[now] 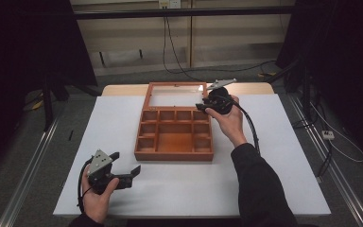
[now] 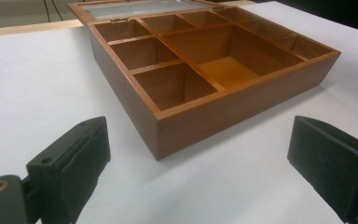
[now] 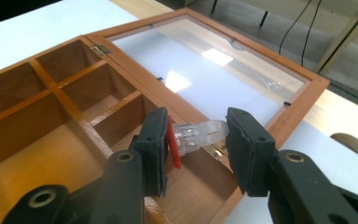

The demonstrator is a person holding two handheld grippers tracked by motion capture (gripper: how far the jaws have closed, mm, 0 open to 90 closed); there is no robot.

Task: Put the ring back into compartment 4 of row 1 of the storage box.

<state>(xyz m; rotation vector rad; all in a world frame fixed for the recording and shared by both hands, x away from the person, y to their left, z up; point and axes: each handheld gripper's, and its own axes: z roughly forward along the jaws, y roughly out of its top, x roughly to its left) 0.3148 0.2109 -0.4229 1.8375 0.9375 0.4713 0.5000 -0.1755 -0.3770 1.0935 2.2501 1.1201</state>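
Note:
An open wooden box [image 1: 174,155] with several empty compartments lies in the middle of the white table [image 1: 274,142]. Its glass-paned lid [image 1: 176,84] lies flat behind it. My right gripper [image 1: 202,108] hovers over the box's back right corner. In the right gripper view, the right gripper [image 3: 196,140] is shut on a small clear plastic piece [image 3: 200,134] with a red end, above a compartment beside the hinged edge [image 3: 121,70]. My left gripper [image 1: 126,162] rests open near the table's front left. In the left gripper view, the left gripper [image 2: 198,163] faces the box's near corner [image 2: 158,135] with nothing between its jaws.
The table's wooden far edge [image 1: 123,89] shows behind the lid. Cables [image 1: 170,42] run across the floor beyond it. Metal rails [image 1: 28,161] flank the table on both sides. Bare white tabletop [image 1: 194,184] lies in front of the box.

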